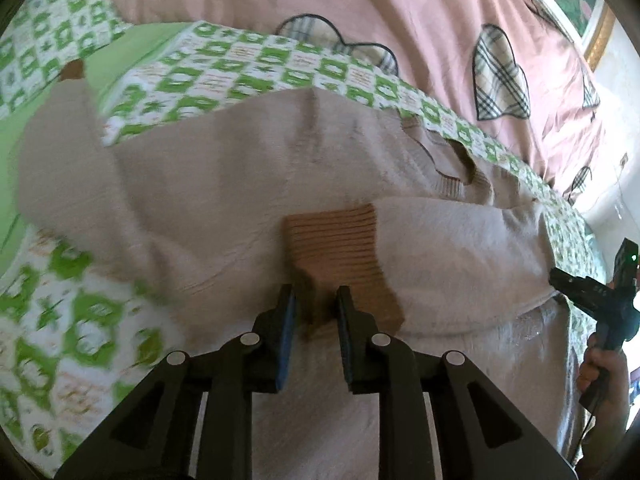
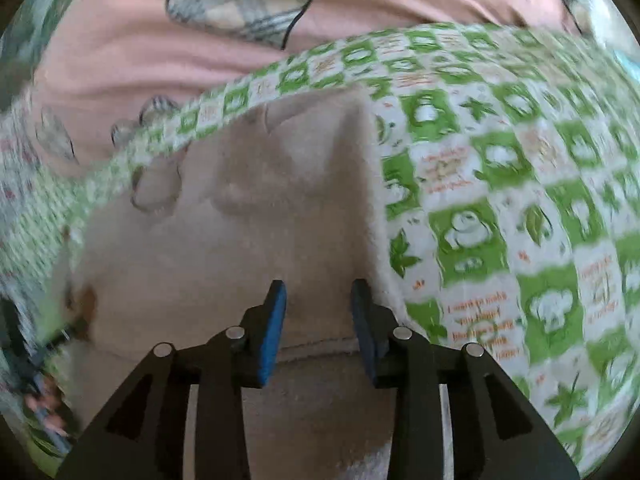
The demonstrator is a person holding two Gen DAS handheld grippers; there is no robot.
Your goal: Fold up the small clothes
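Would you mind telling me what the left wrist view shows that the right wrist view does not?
Only the left wrist view shows the brown ribbed cuff between the left gripper fingers, whether gripped or not I cannot tell, the sweater's neckline, and the right gripper from the side, held in a hand.

Only the right wrist view shows the right gripper from behind, open over the sweater's right edge.

Both show the beige sweater on the green-and-white checked sheet, with the pink quilt beyond.
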